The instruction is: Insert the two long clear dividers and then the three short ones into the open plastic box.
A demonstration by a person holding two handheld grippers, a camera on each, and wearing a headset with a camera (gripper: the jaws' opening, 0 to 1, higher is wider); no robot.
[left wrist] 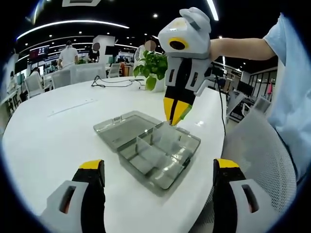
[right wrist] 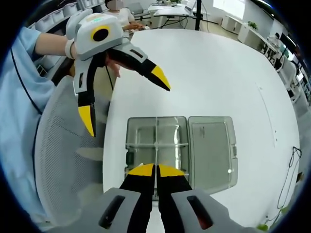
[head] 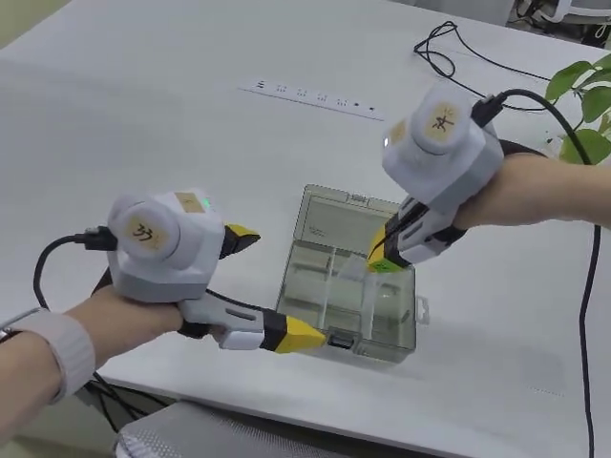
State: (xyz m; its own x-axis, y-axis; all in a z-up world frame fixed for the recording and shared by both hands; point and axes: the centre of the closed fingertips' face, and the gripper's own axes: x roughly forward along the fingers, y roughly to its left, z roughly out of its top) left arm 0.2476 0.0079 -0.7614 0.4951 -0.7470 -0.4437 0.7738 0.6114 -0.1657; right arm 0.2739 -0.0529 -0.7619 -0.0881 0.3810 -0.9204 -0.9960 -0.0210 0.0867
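Since a thin panel has to drop squarely into its slots, the right gripper [head: 380,258] hangs tip-down over the open, grey-tinted clear plastic box [head: 377,342]. Its 2 yellow-tipped jaws are pressed almost together on what looks like a long clear plastic divider [right wrist: 156,136]. In the right gripper view the divider is seen edge-on as a fine line running along the middle of the tray's length. Holding it from above by the top edge probably keeps it upright and leaves the lower edge free to find the grooves. The left gripper [head: 275,284] hovers just beside the box's left end with its 2 jaws spread wide and nothing between them, likely placed to steady the box if it slides. The box sits near the front edge of the white round table [head: 143,114], with its hinged lid [head: 334,215] folded flat on the far side, so the tray is open from above. Some clear partitions stand in the tray, at least 1 of them crosswise, though their number cannot be told; a crossing wall could catch the descending panel. A white power strip [head: 310,95], a looped black cable [head: 444,52] and a green leafy plant [head: 582,105] lie well apart from the work, and a grey mesh chair [head: 181,434] sits below the table edge.
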